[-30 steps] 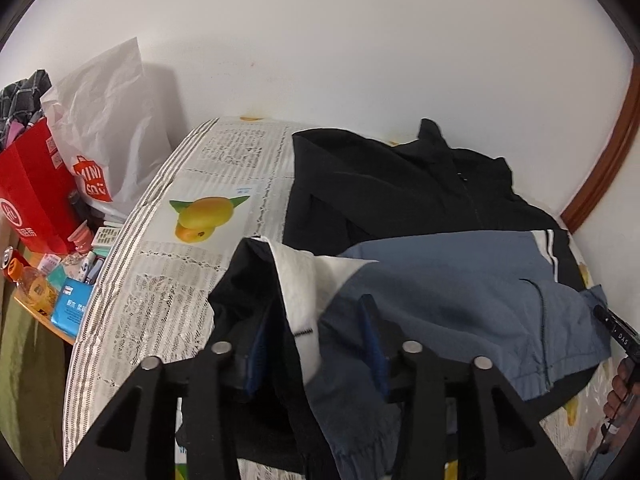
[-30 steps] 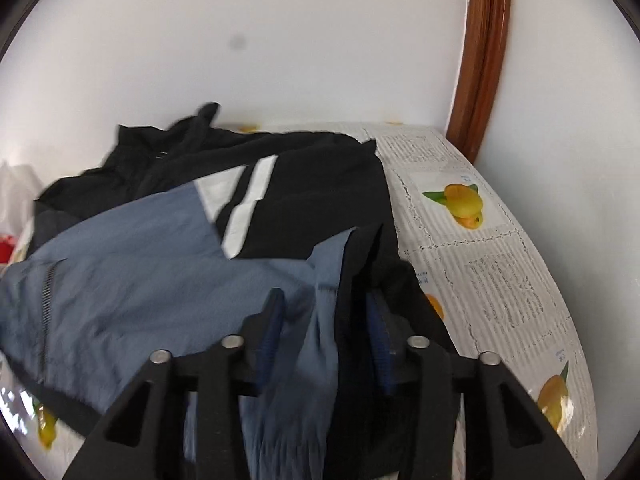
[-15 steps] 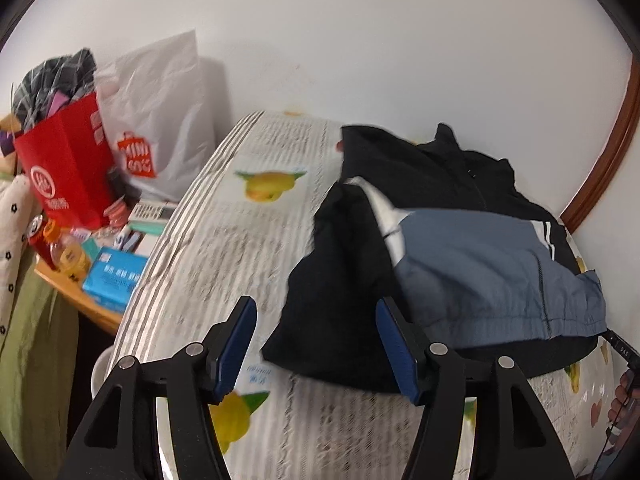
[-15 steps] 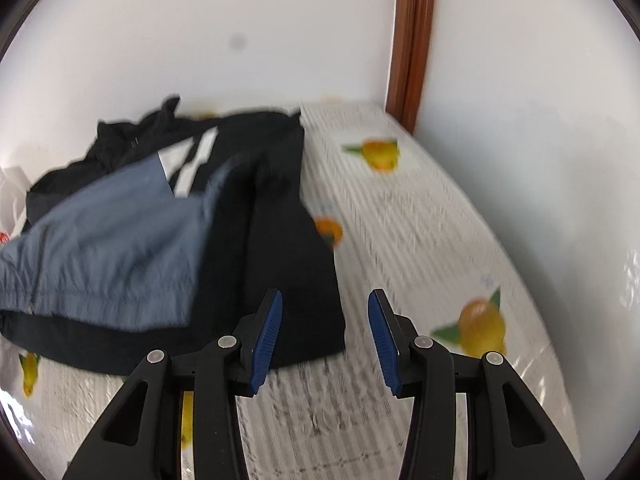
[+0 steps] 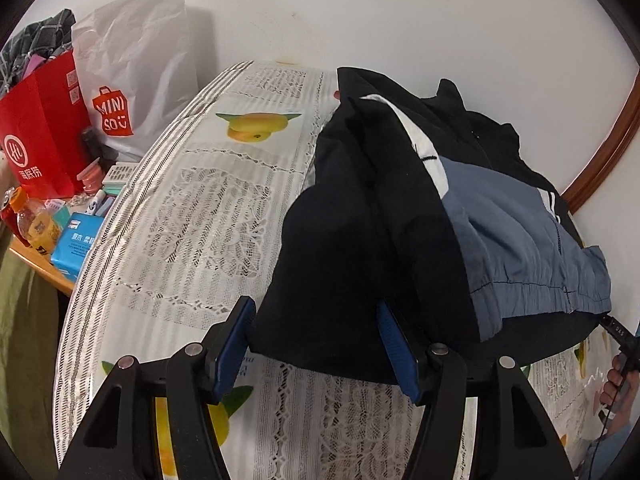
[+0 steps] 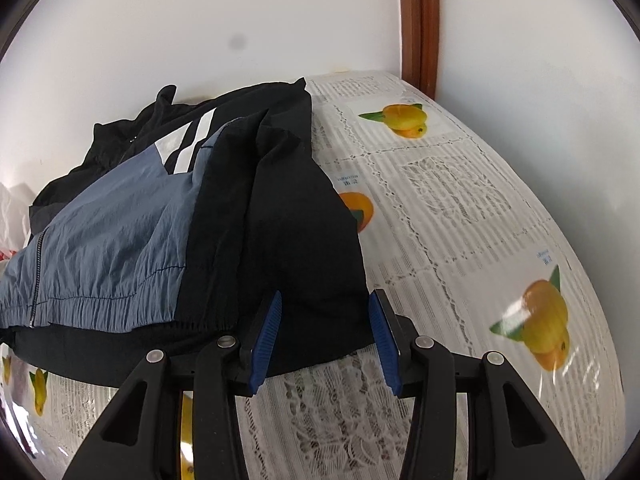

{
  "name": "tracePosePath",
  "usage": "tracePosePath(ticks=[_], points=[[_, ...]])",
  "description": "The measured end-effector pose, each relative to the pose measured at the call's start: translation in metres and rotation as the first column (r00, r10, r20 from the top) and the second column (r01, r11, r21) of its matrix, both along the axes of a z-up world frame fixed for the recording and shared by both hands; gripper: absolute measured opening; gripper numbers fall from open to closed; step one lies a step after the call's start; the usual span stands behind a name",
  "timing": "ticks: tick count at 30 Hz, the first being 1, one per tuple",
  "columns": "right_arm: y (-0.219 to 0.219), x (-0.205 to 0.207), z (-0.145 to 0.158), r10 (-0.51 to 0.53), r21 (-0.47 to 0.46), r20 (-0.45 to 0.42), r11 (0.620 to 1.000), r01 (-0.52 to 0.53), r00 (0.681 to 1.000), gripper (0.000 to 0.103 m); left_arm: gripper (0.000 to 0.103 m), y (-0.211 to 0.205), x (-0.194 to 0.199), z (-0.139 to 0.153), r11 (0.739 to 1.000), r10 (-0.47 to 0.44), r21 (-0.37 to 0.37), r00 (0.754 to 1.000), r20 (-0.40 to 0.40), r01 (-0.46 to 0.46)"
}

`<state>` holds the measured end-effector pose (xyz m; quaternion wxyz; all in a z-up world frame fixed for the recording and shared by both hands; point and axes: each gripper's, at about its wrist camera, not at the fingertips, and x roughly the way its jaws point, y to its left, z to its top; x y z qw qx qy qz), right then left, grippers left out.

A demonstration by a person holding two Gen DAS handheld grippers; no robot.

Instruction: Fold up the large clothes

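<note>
A black and grey-blue jacket (image 5: 400,216) with white stripes lies folded on the table, collar toward the wall. It also shows in the right wrist view (image 6: 224,224). My left gripper (image 5: 316,344) is open, its blue pads either side of the jacket's near left black corner, not closed on it. My right gripper (image 6: 326,336) is open, its pads either side of the jacket's near right black corner.
The table has a lace cloth with orange prints (image 5: 180,232) and meets the wall at the back. A side table at left holds a red bag (image 5: 40,128), a white bag (image 5: 132,80), a bottle (image 5: 34,220) and boxes. A brown wooden frame (image 6: 420,24) stands at the right corner.
Both grippers held jacket fabric a second ago, let go, and opened. They have pulled back toward the near edge. The jacket's sides now lie folded over its middle.
</note>
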<state>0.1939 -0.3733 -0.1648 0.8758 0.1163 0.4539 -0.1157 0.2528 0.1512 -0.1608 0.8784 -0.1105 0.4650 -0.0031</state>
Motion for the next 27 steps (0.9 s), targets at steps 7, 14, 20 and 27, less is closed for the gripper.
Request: tracePosePath(ticks=[7, 14, 20, 27], points=[[0.004, 0.001, 0.003, 0.043, -0.046, -0.001, 0.998, -0.043, 0.999, 0.007, 0.017, 0.0, -0.007, 0.003, 1.0, -0.013, -0.015, 1.0, 0.009, 0.013], [0.008, -0.014, 0.015, 0.055, -0.052, 0.015, 0.997, -0.054, 0.998, 0.004, 0.01, 0.003, -0.026, 0.017, 0.999, -0.038, -0.009, 0.999, 0.038, 0.038], [0.009, -0.032, 0.022, 0.054, -0.03, -0.002, 0.998, -0.054, 0.999, 0.004, 0.01, 0.01, -0.052, 0.021, 0.999, -0.034, -0.019, 0.999, 0.026, 0.034], [0.015, -0.059, 0.026, 0.055, -0.049, -0.005, 0.997, -0.055, 0.998, 0.004, 0.01, 0.009, -0.087, 0.018, 0.998, -0.042, -0.05, 0.999, 0.006, 0.042]])
